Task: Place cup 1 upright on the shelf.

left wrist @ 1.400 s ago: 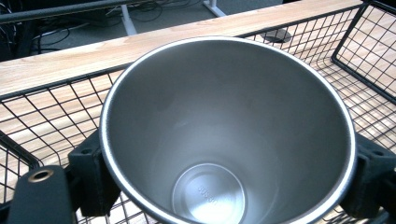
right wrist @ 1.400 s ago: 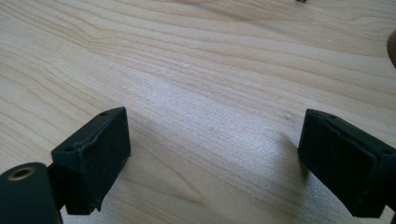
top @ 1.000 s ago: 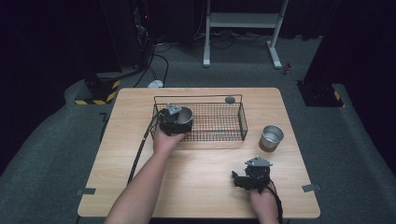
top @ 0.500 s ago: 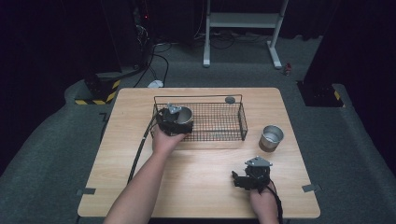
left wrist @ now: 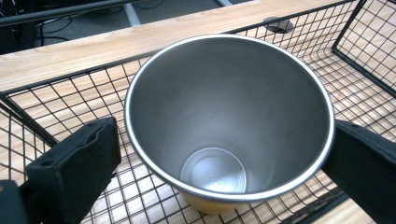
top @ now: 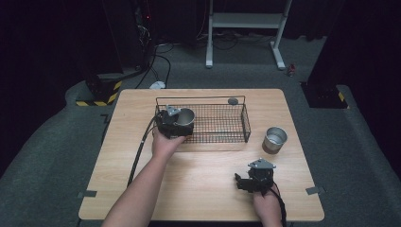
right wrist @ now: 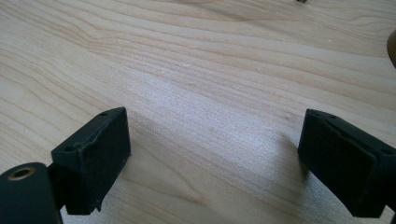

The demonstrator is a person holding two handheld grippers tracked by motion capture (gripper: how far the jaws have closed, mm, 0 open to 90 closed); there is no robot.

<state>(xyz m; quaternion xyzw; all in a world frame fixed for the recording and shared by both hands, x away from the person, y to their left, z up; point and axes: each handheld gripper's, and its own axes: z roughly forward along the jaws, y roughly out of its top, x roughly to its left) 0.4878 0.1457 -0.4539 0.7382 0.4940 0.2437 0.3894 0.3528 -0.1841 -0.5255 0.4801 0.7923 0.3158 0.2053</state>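
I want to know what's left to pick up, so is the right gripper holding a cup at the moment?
No, the right gripper has its jaws spread apart over bare table with nothing between them.

The left forearm [top: 142,189] reaches up from the bottom edge and slants forward and to the right, bare to the wrist, its hand [top: 165,143] wrapped around the back of the left claw [top: 177,120], whose cable trails back along the arm. That claw's two black jaws stand wide apart, one on either side of what sits between them, the right one touching it and the left one just clear. The right hand [top: 266,204] shows low at the near edge, with little forearm in view. It holds the right claw [top: 242,182] low over the desk, pointing leftward, jaws spread wide with nothing between them.
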